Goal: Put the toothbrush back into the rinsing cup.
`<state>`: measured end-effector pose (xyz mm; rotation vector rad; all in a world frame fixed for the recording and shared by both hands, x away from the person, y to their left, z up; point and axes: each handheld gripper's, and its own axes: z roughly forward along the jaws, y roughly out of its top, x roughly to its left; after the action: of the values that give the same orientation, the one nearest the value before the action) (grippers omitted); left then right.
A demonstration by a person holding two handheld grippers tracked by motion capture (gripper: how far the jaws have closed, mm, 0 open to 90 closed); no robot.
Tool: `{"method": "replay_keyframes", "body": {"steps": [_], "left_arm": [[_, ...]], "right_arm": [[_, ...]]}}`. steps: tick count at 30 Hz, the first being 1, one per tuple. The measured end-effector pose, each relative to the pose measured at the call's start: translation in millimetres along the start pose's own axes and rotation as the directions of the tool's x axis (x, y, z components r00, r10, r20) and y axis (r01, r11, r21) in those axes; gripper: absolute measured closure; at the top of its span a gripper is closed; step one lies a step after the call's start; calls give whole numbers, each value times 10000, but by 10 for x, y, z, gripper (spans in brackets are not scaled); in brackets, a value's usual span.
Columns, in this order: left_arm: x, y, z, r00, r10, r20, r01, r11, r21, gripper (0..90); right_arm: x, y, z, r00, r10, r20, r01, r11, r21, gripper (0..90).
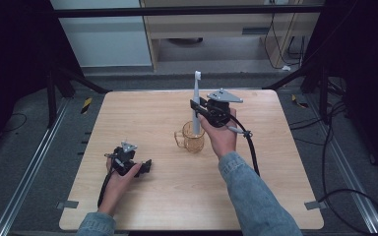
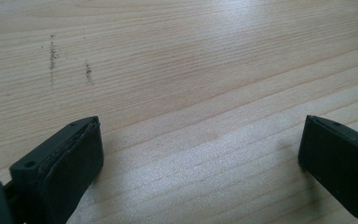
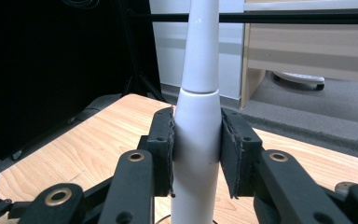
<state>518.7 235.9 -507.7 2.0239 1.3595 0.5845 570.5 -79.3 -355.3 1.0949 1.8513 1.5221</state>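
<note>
A light wooden surface (image 1: 142, 211) stands on a grey carpeted floor (image 1: 24, 157) with metal rails either side, a pale cabinet (image 1: 216, 24) beyond it and dark frames at both flanks. In the high view the right tool (image 1: 197, 107) is clamped on a white electric toothbrush (image 1: 196, 98), which stands upright with its lower end inside an amber glass mug (image 1: 193, 139) near the middle of the surface; the brush head rises above the tool. The right gripper view brings out what the high view cannot: both pads (image 3: 164, 149) press flat against the toothbrush body (image 3: 196, 140) just below its tapered neck, one on each side, and the mug is hardly seen there. The left tool (image 1: 145, 166) lies low on the near-left part of the surface, well apart from the mug; the left gripper view shows its jaws set wide with bare wood grain and a few dark scuff marks (image 2: 52, 53) between and ahead of them. Around the mug the wood lies open on every side, with broad room toward the far edge, the right edge and the near edge.
</note>
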Motion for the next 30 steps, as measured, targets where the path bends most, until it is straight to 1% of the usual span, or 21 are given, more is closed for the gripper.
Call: {"method": "replay_keyframes", "body": {"steps": [2, 4, 8, 14, 19, 23, 24, 27, 30], "left_arm": [[0, 0, 0, 10000, 0, 0, 0, 10000, 1, 0], [0, 0, 0, 10000, 4, 1, -4, 10000, 6, 0], [0, 1, 0, 10000, 2, 3, -2, 10000, 7, 0], [1, 1, 0, 10000, 9, 6, -9, 10000, 11, 0], [1, 1, 0, 10000, 8, 6, -8, 10000, 9, 0], [1, 0, 0, 10000, 8, 6, -8, 10000, 6, 0], [1, 1, 0, 10000, 10, 6, -10, 10000, 7, 0], [2, 1, 0, 10000, 15, 12, -15, 10000, 10, 0], [2, 1, 0, 10000, 13, 11, -13, 10000, 6, 0]], "right_arm": [[3, -14, 18, 10000, 62, -23, -62, 10000, 26, 674], [4, -31, 38, 10000, -12, -7, 12, 10000, 89, 674], [4, -75, 70, 10000, -9, 35, 9, 9998, 192, 674], [-13, -176, 91, 9999, 97, 118, -101, 9993, 361, 674], [11, -207, 114, 10000, -53, 74, 50, 9989, 468, 674], [20, -241, 149, 10000, 2, 61, -6, 9984, 564, 674], [16, -254, 158, 10000, -70, 69, 66, 9981, 613, 674], [11, -292, 177, 9999, 54, 106, -61, 9981, 605, 674], [-11, -353, 203, 9998, 146, 139, -156, 9971, 741, 674]]}}
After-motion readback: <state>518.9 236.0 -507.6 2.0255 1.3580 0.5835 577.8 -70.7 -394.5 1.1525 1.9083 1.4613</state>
